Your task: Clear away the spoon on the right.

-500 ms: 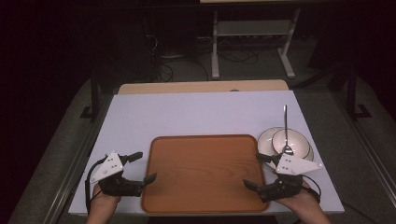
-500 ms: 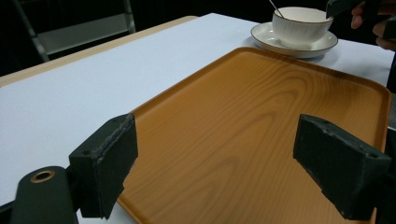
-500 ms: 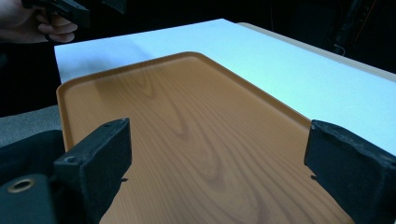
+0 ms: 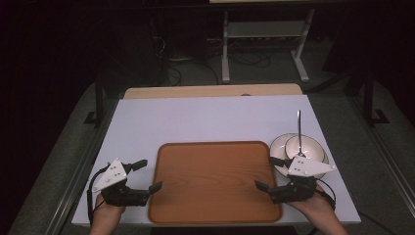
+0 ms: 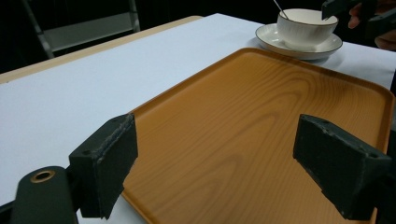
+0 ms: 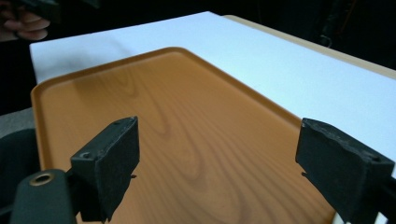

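both grippers, left gripper (image 4: 147, 176) and right gripper (image 4: 267, 172), gape empty beside the rectangular wood-grain tray (image 4: 214, 181); each should probably bite its nearest rim squarely.

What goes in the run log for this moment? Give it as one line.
left gripper: open, at tray's left edge | right gripper: open, at right edge | tray: empty | cup: on saucer, spoon inside

The right gripper (image 4: 270, 173) hides part of the saucer (image 4: 279, 145); the tray's (image 5: 261, 116) near edge is cut off.
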Action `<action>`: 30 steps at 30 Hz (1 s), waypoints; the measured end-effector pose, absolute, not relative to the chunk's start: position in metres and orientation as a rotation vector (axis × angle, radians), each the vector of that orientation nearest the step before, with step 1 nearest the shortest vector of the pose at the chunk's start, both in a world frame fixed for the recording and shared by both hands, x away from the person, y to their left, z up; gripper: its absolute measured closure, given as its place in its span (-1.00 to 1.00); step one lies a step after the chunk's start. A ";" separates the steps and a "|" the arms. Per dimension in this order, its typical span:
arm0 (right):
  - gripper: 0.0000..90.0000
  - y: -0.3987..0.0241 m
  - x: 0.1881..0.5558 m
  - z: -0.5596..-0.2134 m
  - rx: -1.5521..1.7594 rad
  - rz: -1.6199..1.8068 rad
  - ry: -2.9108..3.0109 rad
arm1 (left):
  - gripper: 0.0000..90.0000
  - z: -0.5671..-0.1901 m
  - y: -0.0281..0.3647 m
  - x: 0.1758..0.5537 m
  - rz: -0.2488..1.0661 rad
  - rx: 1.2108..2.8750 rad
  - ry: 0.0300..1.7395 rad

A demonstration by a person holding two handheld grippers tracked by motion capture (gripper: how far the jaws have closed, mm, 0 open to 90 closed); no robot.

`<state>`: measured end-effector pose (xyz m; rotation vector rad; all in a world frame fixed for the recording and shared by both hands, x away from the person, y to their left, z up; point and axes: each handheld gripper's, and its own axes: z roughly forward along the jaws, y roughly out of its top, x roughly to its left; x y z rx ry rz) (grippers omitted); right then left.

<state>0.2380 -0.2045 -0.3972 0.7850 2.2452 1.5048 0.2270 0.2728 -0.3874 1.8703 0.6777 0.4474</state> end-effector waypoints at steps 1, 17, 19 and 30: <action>-0.71 -0.206 0.239 -0.396 0.791 1.503 2.237 | -0.70 -0.388 0.272 0.227 0.447 1.870 0.676; -0.71 -0.213 0.253 -0.385 0.847 1.453 2.199 | -0.70 -0.388 0.271 0.228 0.449 1.884 0.683; -0.70 -0.215 0.256 -0.383 0.843 1.449 2.198 | -0.70 -0.388 0.272 0.228 0.453 1.883 0.684; -0.70 -0.221 0.273 -0.383 0.879 1.431 2.227 | -0.70 -0.389 0.273 0.228 0.451 1.883 0.695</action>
